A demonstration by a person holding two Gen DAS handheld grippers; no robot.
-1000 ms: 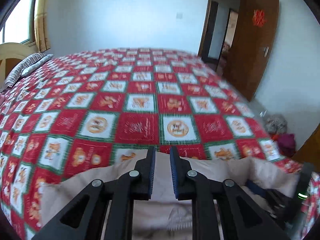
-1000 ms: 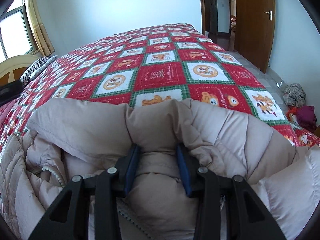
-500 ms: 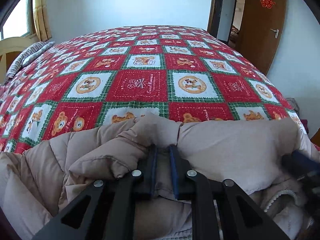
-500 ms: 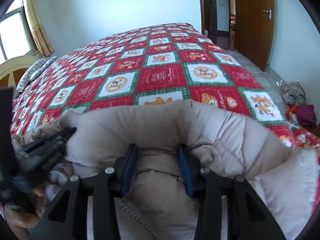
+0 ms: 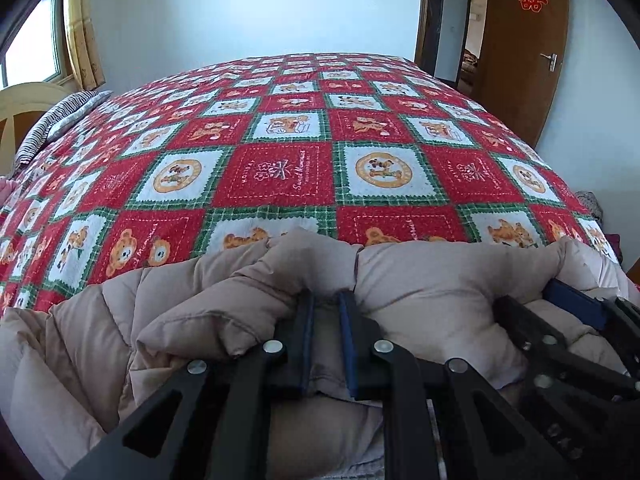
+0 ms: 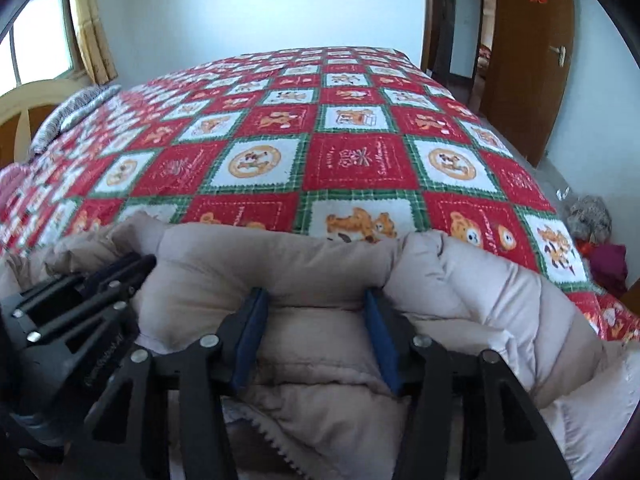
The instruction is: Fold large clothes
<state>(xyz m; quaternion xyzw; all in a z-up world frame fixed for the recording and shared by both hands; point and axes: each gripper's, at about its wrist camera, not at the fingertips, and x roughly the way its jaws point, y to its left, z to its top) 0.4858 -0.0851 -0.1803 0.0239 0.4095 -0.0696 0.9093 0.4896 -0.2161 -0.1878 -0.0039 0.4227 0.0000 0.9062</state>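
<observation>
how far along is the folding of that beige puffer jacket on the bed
Early to midway, by the look of it. Done: the beige quilted puffer jacket lies bunched at the near edge of the red checked bear-print bedspread. In hand: the left tongs pinch a fold; the right tongs have just been opening, fabric between them. Left: a flat, tidy fold; it looks lumpy.

A bed is wearing a red, green and white checked bear-print bedspread (image 5: 280, 168). A beige puffer coat (image 5: 420, 280) is lying bunched at its near edge, and a striped pillow (image 5: 52, 124) is resting far left.
</observation>
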